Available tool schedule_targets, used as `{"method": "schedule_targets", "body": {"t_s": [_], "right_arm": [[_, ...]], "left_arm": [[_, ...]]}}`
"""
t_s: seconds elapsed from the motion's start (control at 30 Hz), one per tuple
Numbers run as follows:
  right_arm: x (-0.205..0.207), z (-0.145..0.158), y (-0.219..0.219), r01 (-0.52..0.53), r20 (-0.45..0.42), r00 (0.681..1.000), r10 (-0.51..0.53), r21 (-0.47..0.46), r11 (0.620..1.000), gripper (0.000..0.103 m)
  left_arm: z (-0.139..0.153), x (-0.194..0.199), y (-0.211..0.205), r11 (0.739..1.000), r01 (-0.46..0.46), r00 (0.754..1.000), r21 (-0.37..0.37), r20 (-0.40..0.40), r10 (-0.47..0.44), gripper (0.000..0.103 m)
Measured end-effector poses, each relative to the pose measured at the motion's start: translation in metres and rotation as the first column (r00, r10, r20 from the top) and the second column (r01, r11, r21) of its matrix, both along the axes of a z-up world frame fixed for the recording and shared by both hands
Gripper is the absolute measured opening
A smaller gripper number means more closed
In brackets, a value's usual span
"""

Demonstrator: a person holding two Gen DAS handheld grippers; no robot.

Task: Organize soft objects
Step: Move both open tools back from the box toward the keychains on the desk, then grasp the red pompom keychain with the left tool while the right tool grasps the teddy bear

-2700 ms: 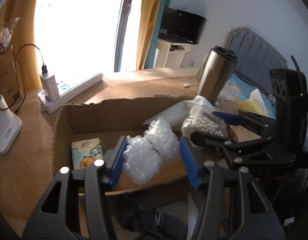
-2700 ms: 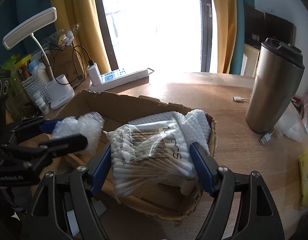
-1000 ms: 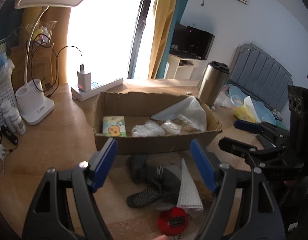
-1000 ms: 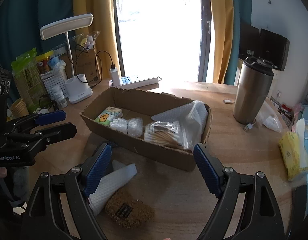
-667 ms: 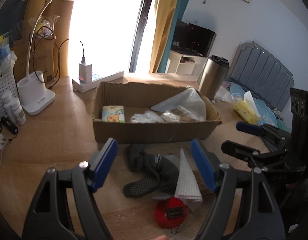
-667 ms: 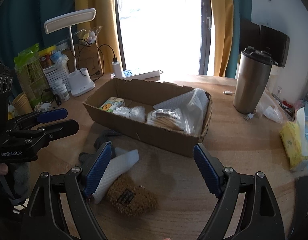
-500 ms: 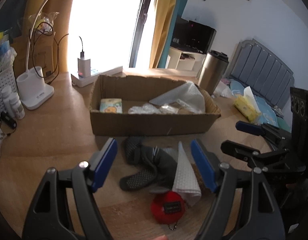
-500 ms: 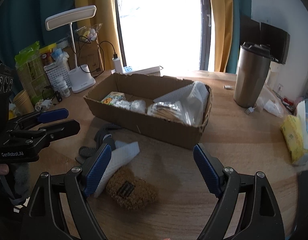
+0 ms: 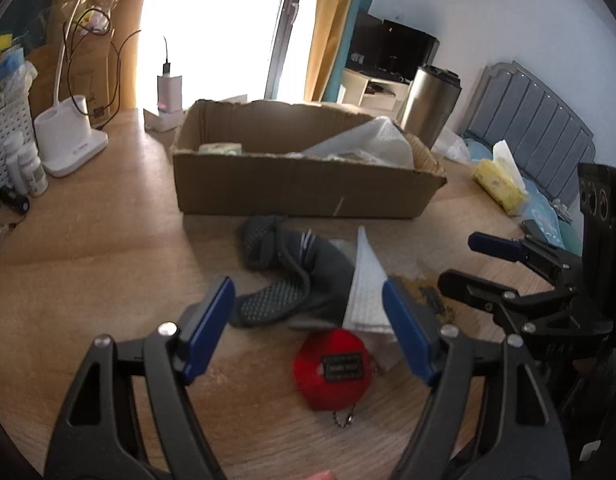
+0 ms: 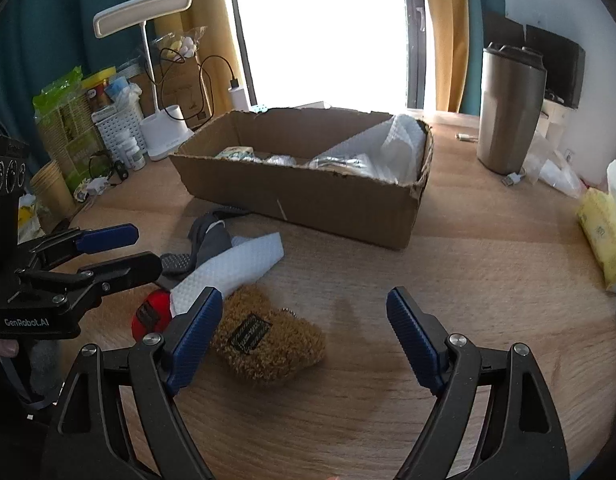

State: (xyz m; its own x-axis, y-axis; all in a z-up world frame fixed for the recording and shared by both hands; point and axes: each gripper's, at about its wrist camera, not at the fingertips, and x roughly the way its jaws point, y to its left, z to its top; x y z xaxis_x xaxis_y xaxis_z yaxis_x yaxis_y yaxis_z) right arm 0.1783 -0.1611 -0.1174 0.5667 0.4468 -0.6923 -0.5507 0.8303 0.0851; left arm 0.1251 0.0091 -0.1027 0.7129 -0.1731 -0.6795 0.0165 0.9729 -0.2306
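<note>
Two hand-held grippers poised with jaws apart above soft items on a wooden table.

The left gripper stands wide open, gripping nothing; seen between its blue pads are a red plush, grey socks and a white foam sheet, which overlap in a pile. The right gripper is likewise wide open and empty; a brown plush lies by its left pad. Farther off, a cardboard box holds wrapped packets and white foam. Right of the box stands a steel tumbler; far left, a desk lamp; at the right edge, a yellow tissue pack.
</note>
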Motion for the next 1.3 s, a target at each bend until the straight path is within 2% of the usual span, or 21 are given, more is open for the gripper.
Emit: {"method": "schedule_targets", "body": {"t_s": [0.4,0.63,0.8,1.1,1.2,1.3], "right_arm": [[-0.002,-0.013,0.006,-0.018,-0.032,0.999,0.018,0.002,1.000,0.087],[-0.001,-0.023,0.012,-0.024,-0.056,0.998,0.023,-0.016,1.000,0.087],[0.000,-0.028,0.015,-0.029,-0.075,0.997,0.027,-0.025,0.999,0.087],[0.004,-0.032,0.009,-0.003,-0.088,0.996,0.001,-0.025,1.000,0.086],[0.006,-0.032,0.004,0.016,-0.088,0.996,-0.018,-0.022,1.000,0.085],[0.006,-0.032,0.001,0.022,-0.088,0.996,-0.024,-0.020,1.000,0.080]], "left_arm": [[-0.014,-0.010,0.006,0.999,-0.013,0.999,-0.030,-0.044,0.012,0.077],[-0.019,-0.015,0.000,0.999,0.026,0.998,-0.039,-0.057,-0.028,0.077],[-0.025,-0.010,-0.007,0.999,0.047,0.995,-0.023,-0.089,-0.049,0.077],[-0.032,-0.006,-0.007,1.000,0.031,0.992,-0.002,-0.120,-0.031,0.077],[-0.034,-0.007,-0.005,1.000,0.019,0.992,-0.005,-0.123,-0.019,0.077],[-0.033,-0.006,-0.005,1.000,0.020,0.993,-0.005,-0.117,-0.021,0.077]]}}
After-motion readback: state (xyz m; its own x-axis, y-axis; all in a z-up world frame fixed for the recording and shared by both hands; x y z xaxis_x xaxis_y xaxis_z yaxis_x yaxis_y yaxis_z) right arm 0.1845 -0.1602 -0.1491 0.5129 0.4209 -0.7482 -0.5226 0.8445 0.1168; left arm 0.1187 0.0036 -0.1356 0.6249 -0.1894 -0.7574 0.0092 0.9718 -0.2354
